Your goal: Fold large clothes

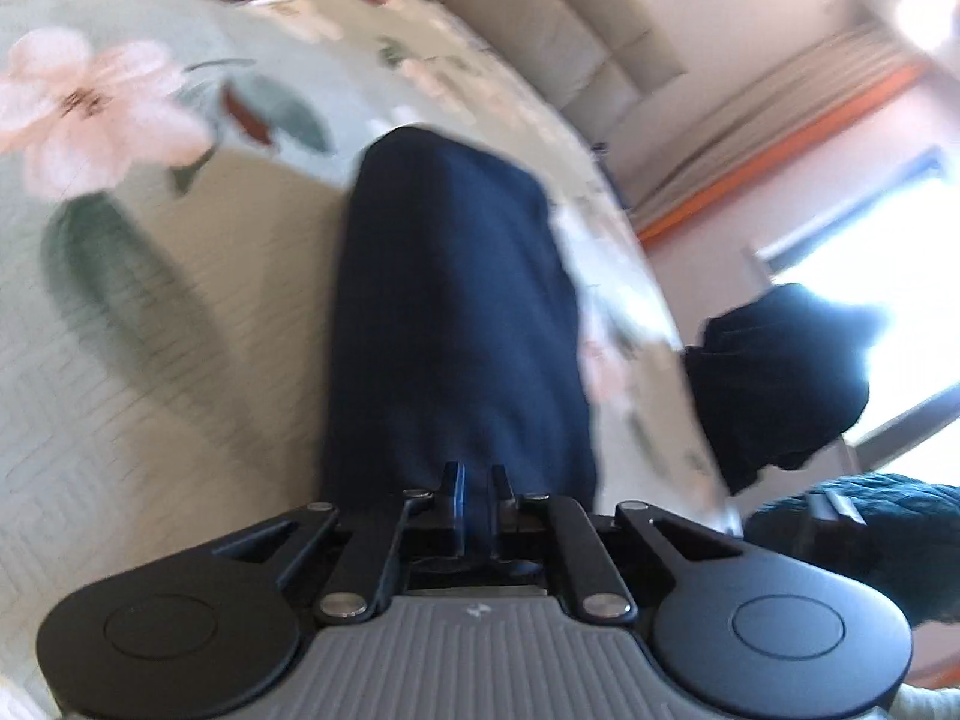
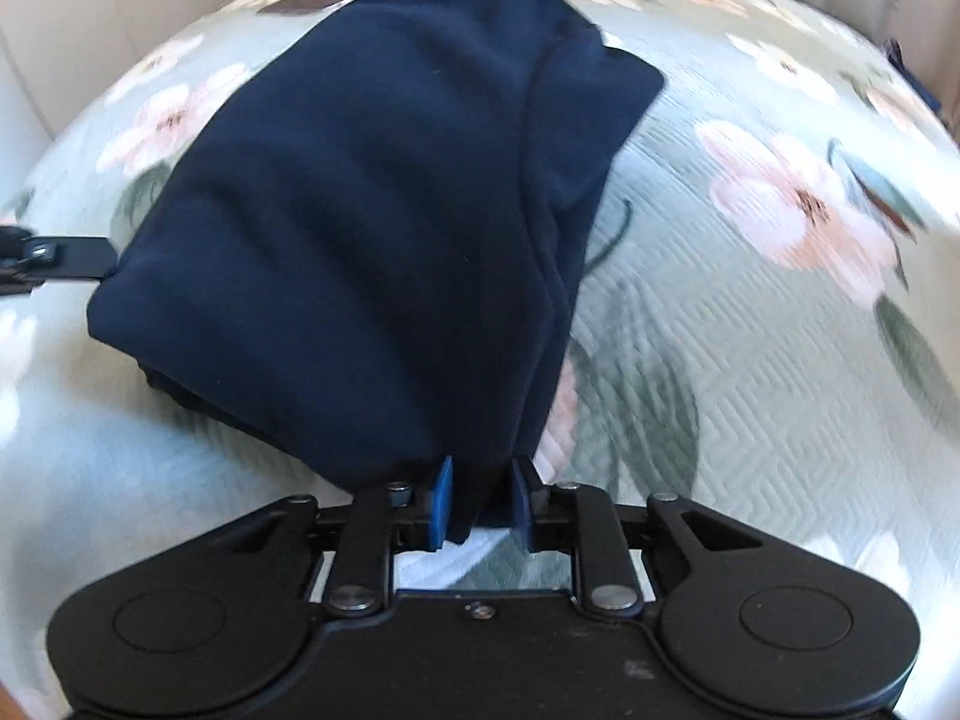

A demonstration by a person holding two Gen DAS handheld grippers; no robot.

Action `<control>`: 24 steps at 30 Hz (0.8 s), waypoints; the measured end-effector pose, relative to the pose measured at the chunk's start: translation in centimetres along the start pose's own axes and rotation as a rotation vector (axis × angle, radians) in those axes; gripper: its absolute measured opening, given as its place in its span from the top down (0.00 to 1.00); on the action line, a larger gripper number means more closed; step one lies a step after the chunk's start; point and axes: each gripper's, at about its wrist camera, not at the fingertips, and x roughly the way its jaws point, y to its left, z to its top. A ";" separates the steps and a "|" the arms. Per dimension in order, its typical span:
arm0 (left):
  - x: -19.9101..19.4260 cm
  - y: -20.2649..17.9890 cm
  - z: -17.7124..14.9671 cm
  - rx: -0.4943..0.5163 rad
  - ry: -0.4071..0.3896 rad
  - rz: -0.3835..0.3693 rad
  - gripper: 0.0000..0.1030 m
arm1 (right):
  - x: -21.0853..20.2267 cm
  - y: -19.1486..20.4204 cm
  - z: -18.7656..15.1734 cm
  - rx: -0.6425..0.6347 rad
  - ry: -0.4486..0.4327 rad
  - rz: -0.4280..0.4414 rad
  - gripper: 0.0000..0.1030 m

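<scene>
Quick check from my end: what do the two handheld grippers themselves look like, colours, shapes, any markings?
The left gripper has black linkage bars with silver rivets, two round black side discs and a ribbed grey body bearing a small white mark. Its fingers look black. The right gripper has the same black linkage and discs, but a plain black body and bright blue finger pads. No cables or sleeves show.

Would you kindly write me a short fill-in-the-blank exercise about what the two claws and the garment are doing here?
1. The garment held by both claws is dark ____.
2. It lies on a bedspread printed with pink ____.
3. The right claw is ____ on the garment's edge.
4. The left claw grips the garment, so ____ claws hold it.

Missing words: blue; flowers; shut; both
</scene>
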 end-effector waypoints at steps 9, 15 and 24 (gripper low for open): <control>5.1 -4.2 0.9 0.159 0.180 0.074 0.78 | -2.7 -1.0 5.4 0.086 -0.188 0.118 0.62; 3.6 -1.1 1.3 -0.100 0.209 0.033 0.88 | 1.1 0.8 6.9 -0.021 -0.076 0.051 0.71; 1.5 -2.4 4.0 -0.090 0.250 0.069 0.72 | -1.5 -3.9 6.5 0.097 -0.015 -0.011 0.41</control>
